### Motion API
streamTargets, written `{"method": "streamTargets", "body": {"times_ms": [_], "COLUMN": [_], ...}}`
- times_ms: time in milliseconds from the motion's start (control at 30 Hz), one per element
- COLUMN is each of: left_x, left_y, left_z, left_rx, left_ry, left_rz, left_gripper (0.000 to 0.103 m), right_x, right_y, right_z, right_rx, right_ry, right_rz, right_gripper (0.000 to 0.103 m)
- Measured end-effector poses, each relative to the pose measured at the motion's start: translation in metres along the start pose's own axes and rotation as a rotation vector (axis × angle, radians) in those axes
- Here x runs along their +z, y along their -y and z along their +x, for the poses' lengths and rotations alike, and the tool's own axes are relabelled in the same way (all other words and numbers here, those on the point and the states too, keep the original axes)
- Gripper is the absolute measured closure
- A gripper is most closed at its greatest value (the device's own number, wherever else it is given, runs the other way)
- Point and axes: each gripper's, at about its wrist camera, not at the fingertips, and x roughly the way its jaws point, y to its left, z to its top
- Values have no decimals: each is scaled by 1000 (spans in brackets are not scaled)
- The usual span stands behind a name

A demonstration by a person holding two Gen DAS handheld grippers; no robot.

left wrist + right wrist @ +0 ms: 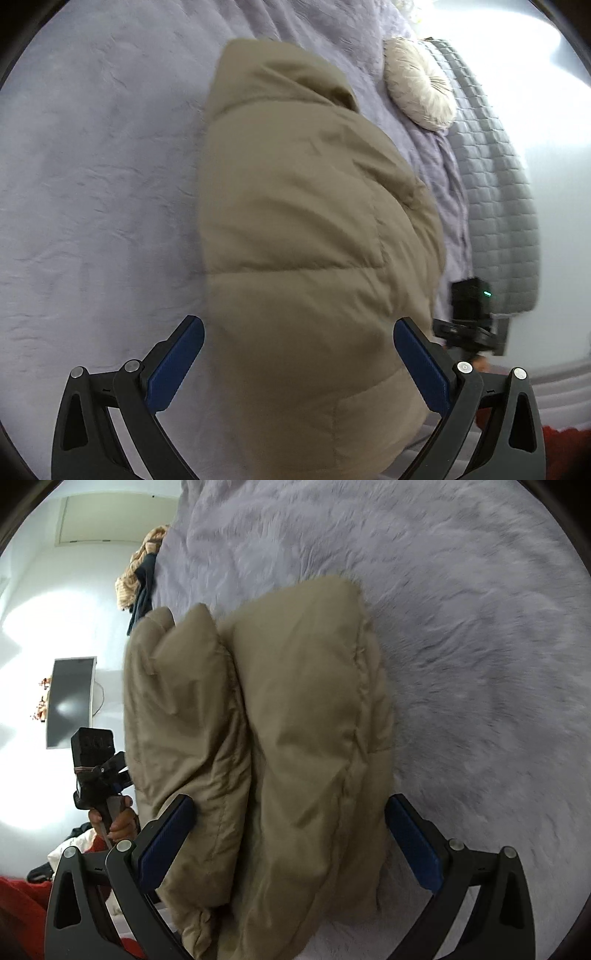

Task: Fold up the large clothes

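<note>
A tan puffer jacket (pixel 303 229) with a hood lies on a lavender fuzzy bedspread (pixel 92 166). In the right wrist view the jacket (pixel 295 738) shows as a thick folded bundle. My left gripper (pixel 299 328) is open, its blue pads wide apart on either side of the jacket's near end. My right gripper (pixel 288 805) is also open, its pads straddling the bundle's near end. The right gripper body shows in the left wrist view (pixel 469 314); the left one, held in a hand, shows in the right wrist view (pixel 96 771).
A round cream cushion (pixel 419 83) and a grey quilted blanket (pixel 495 177) lie at the bed's edge. Other clothes (pixel 140 572) hang off the far bed edge. A dark screen (pixel 70 698) hangs on the white wall. Red fabric (pixel 18 912) sits near me.
</note>
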Motion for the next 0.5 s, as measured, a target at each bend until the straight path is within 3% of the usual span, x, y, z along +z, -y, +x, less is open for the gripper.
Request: {"method": "streamTargets", "body": {"times_ms": [367,500], "left_x": [8,12], "left_y": [-19,-14], "left_z": [56,73], "left_rx": [-110,-143], "left_ry": [-71,-89], "left_rz": [-25,-44], "left_gripper": [0,0], "right_x": [31,36], "right_y": [9,11], "right_z": [41,49], "right_rx": [105,112], "right_ry": [-31,-10], "right_rz": [-3,64], "right_gripper": [0,0]}}
